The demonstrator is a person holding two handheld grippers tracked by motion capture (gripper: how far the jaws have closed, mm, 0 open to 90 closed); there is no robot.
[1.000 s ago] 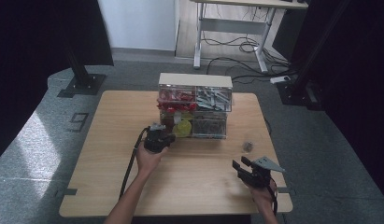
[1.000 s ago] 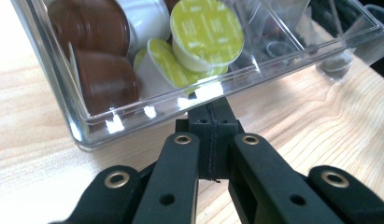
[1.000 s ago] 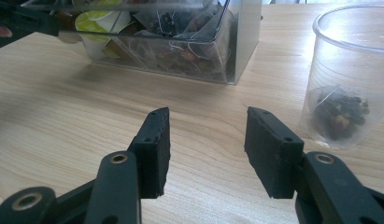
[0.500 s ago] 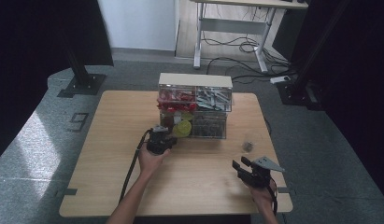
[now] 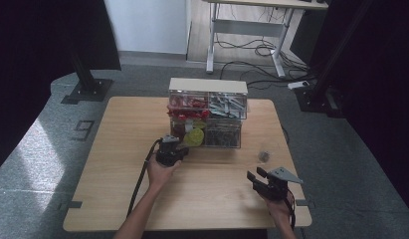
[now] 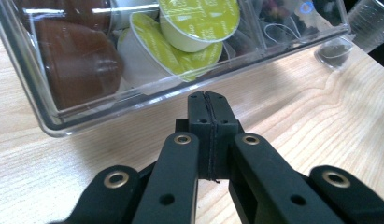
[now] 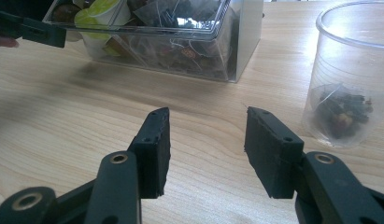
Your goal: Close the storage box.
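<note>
Clear drawer [image 6: 54, 119] just beyond closed left claw [image 6: 209, 95]

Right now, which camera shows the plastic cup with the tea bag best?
The right gripper view: the clear plastic cup stands close and large, the tea bag plain at its bottom. The left gripper view catches its edge in the top right corner. The high view shows it as a tiny blur.

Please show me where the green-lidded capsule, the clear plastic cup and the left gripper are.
green-lidded capsule [image 6: 199, 21], left gripper view, middle of its green foil lid.
clear plastic cup [image 7: 348, 60], right gripper view, its clear side wall.
left gripper [image 6: 209, 100], left gripper view, between its shut fingertips.
</note>
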